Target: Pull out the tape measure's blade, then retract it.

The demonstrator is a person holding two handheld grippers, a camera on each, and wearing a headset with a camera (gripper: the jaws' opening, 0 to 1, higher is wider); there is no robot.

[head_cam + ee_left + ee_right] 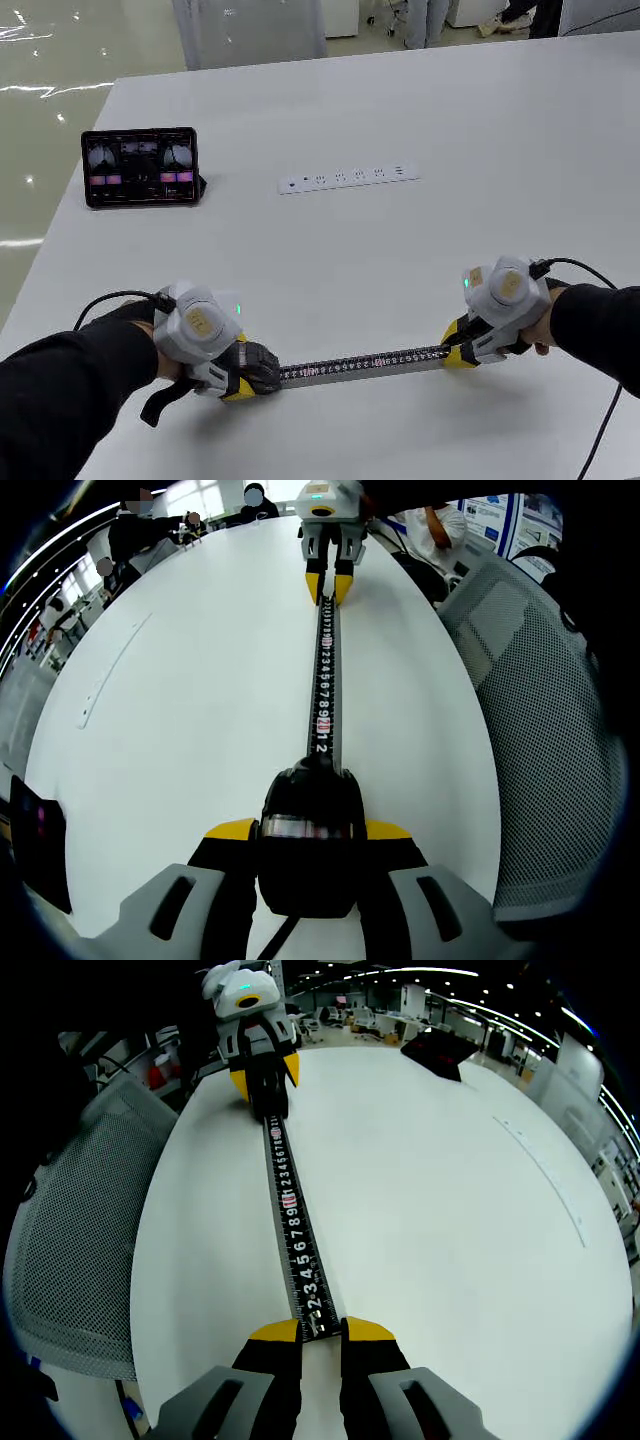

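Note:
The black tape measure case [310, 825] sits between the yellow-tipped jaws of my left gripper [240, 378], which is shut on it. Its dark blade [360, 364] with printed numbers runs flat along the white table [400, 110] toward the right. My right gripper [458, 352] is shut on the blade's end [318, 1325]. In the left gripper view the blade [325, 670] stretches away to the right gripper [330, 580]. In the right gripper view the blade [290, 1220] leads back to the left gripper [265, 1075] and the case.
A black tablet [140, 166] stands at the table's left. A white power strip [348, 178] lies mid-table, beyond the blade. A grey mesh chair [540, 710] stands off the table's near edge. People stand past the table's end [150, 525].

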